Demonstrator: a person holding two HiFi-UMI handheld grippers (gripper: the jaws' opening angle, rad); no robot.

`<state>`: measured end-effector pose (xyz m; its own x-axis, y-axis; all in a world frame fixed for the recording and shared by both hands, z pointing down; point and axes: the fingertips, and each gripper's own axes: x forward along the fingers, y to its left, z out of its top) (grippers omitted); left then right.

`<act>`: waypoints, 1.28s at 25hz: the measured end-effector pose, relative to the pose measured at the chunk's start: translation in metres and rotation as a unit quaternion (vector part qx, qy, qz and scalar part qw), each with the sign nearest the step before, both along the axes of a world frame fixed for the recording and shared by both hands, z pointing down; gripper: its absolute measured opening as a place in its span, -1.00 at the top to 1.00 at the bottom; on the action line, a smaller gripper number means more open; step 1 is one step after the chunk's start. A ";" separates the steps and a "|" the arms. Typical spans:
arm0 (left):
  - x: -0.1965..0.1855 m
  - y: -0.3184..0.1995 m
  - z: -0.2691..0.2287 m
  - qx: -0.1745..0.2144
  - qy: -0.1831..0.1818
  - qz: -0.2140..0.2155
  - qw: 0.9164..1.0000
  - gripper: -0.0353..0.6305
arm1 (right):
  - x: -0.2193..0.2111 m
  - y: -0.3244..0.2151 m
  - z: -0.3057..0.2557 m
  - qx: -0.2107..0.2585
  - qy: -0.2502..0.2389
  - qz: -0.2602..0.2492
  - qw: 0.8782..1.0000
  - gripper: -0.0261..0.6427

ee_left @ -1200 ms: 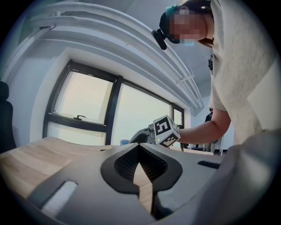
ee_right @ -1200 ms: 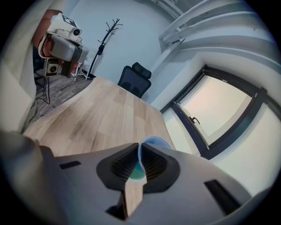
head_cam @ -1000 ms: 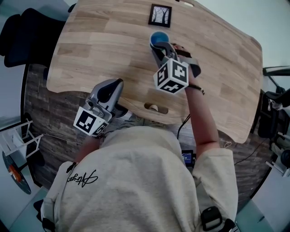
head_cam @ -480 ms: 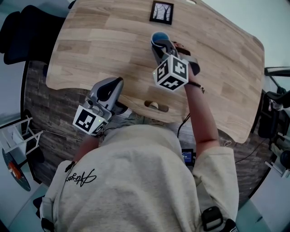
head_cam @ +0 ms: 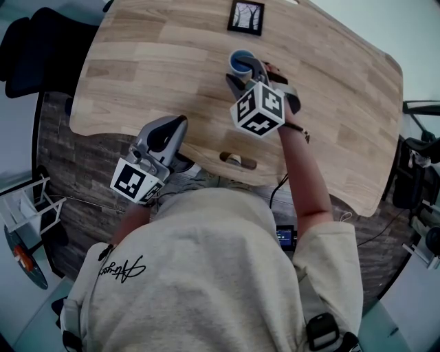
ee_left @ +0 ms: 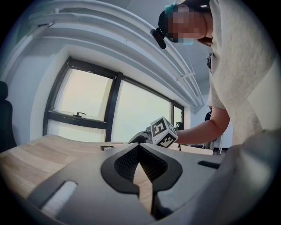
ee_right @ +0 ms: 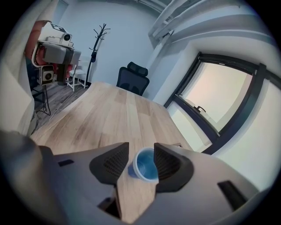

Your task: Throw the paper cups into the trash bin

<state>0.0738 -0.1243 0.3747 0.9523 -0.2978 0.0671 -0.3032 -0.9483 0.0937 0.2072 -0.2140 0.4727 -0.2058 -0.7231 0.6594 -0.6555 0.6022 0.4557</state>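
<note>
A blue paper cup (head_cam: 241, 60) stands upright on the wooden table (head_cam: 151, 62), toward its far side. My right gripper (head_cam: 244, 73) reaches it from the near side. Its jaws are opening, and in the right gripper view the cup (ee_right: 145, 165) sits between them, close against the right-hand pad with a gap to the left one. My left gripper (head_cam: 176, 125) hovers at the table's near edge, away from the cup. Seen in the left gripper view, its fingertips meet, so the left gripper (ee_left: 138, 146) is shut with nothing in it.
A small black picture frame (head_cam: 245, 17) lies beyond the cup. A cable slot (head_cam: 234, 161) cuts the table's near edge. A black office chair (head_cam: 34, 48) stands at the left end, and a coat rack (ee_right: 97, 39) and equipment (ee_right: 55, 48) stand farther off.
The right gripper's jaws have spread apart around the near side of the cup, after being shut. The left gripper has stayed where it was.
</note>
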 end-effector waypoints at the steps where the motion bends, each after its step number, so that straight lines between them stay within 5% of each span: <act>1: 0.000 0.000 0.001 0.000 -0.001 0.000 1.000 0.89 | 0.000 -0.001 0.002 -0.002 0.002 0.000 1.000 0.44; 26: -0.001 -0.009 0.013 -0.015 -0.011 -0.016 1.000 0.89 | 0.012 -0.007 0.054 -0.057 0.098 -0.014 0.993 0.43; 32: -0.002 -0.007 0.011 -0.011 -0.010 -0.026 1.000 0.89 | 0.014 -0.008 0.055 -0.057 0.107 -0.015 0.993 0.78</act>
<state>0.0721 -0.1317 0.3855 0.9341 -0.3446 0.0932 -0.3536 -0.9291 0.1082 0.2210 -0.2224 0.5276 -0.0732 -0.6376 0.7669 -0.5315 0.6756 0.5109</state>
